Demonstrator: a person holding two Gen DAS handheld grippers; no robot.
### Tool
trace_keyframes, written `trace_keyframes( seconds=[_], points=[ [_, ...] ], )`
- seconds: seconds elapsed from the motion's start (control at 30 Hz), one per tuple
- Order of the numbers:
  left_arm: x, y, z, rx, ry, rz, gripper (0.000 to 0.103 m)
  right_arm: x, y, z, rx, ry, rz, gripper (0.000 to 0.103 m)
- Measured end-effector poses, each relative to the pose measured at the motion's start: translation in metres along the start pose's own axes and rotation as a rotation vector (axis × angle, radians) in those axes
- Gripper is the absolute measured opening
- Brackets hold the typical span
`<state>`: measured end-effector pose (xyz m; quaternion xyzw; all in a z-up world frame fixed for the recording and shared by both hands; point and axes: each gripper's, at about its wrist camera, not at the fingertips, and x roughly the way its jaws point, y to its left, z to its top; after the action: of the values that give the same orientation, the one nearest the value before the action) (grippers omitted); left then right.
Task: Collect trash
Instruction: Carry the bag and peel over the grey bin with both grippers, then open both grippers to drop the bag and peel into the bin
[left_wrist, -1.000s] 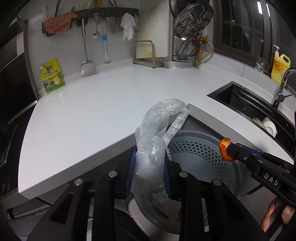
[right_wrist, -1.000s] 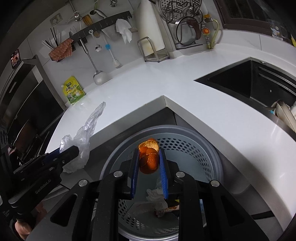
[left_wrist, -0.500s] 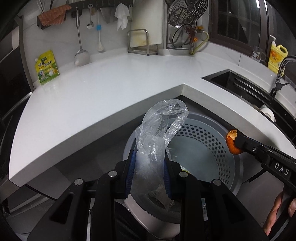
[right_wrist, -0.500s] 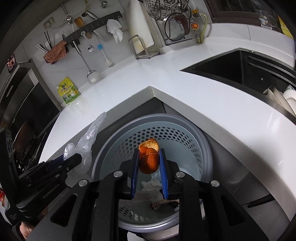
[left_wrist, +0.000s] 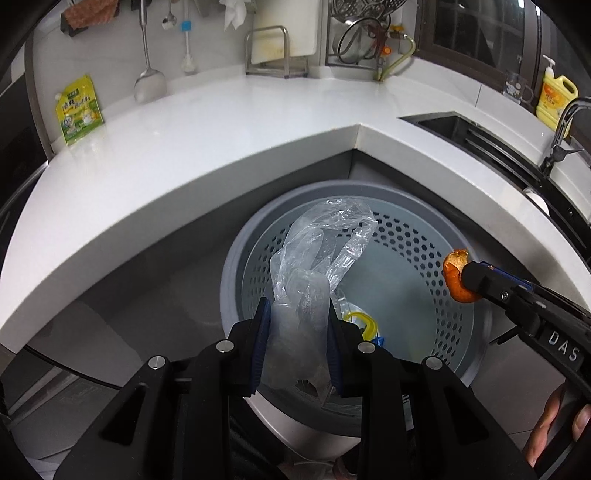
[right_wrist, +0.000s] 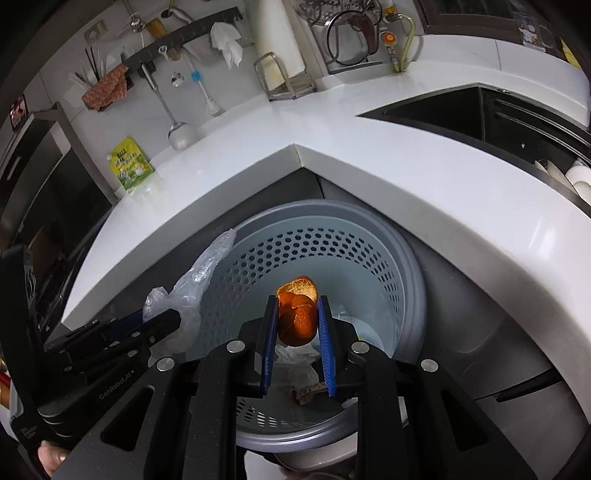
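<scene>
Clear plastic bag (left_wrist: 317, 266) clamped in my left claw (left_wrist: 297, 317), hanging over the bin (left_wrist: 236, 266). Orange peel (right_wrist: 297, 314) pinched tight in my right claw (right_wrist: 297, 314), also above the bin's mouth. Scraps lie at the bottom. White counter (left_wrist: 221, 147) wraps behind.

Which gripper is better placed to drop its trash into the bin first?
Right, probably: the right gripper holds the orange peel over the bin's open middle; the plastic bag hangs at its rim.
</scene>
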<state>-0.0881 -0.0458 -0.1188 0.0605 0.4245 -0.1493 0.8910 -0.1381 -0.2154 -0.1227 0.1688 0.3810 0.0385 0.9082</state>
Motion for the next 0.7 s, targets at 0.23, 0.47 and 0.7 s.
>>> trace_keyframes(
  seconds=[0.23, 0.47, 0.7],
  points=[
    [0.007, 0.003, -0.004, -0.015, 0.028, -0.009, 0.030, 0.013, 0.000, -0.004, -0.004, 0.035, 0.008, 0.021],
    [0.008, 0.004, -0.005, -0.017, 0.028, -0.001, 0.044, 0.015, -0.003, -0.002, 0.012, 0.029, 0.011, 0.027],
    [0.003, 0.009, -0.002, -0.036, 0.003, 0.024, 0.070, 0.008, -0.005, -0.001, 0.021, 0.001, -0.007, 0.047]
  ],
)
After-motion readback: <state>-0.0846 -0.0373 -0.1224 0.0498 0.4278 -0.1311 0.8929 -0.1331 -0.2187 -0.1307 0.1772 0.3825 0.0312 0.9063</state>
